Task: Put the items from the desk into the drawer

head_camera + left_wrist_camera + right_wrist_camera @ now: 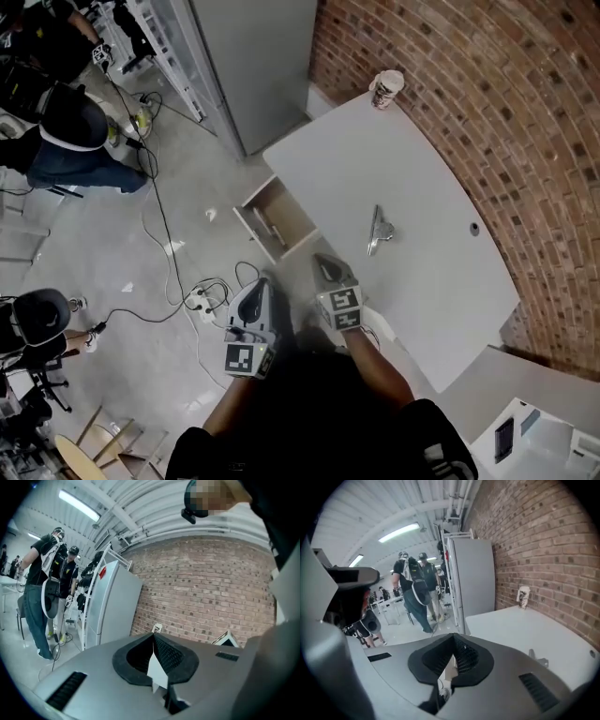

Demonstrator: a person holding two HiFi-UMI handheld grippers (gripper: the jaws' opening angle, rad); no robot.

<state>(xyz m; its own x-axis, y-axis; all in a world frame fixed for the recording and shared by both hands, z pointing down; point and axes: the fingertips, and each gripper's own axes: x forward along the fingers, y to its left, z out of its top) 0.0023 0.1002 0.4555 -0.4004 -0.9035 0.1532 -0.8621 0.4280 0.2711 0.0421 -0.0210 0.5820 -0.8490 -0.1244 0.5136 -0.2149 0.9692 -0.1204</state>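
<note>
A white desk (431, 178) stands against a brick wall, with its drawer (292, 217) pulled open at the near left side. On the desktop lies a metal clip (379, 230), which the right gripper view also shows (538, 660). A paper cup (386, 89) stands on the far corner. My left gripper (261, 281) hangs over the floor, just short of the drawer, with its jaws closed together and nothing between them. My right gripper (323, 261) is held at the desk's near edge beside the drawer, shut and empty. Neither gripper touches anything.
A tall grey cabinet (258, 66) stands beyond the drawer. Cables and a power strip (199, 300) lie on the floor at the left. People (66, 141) are at the far left, and a chair (37, 319) is near them. A low white unit (539, 441) sits at the lower right.
</note>
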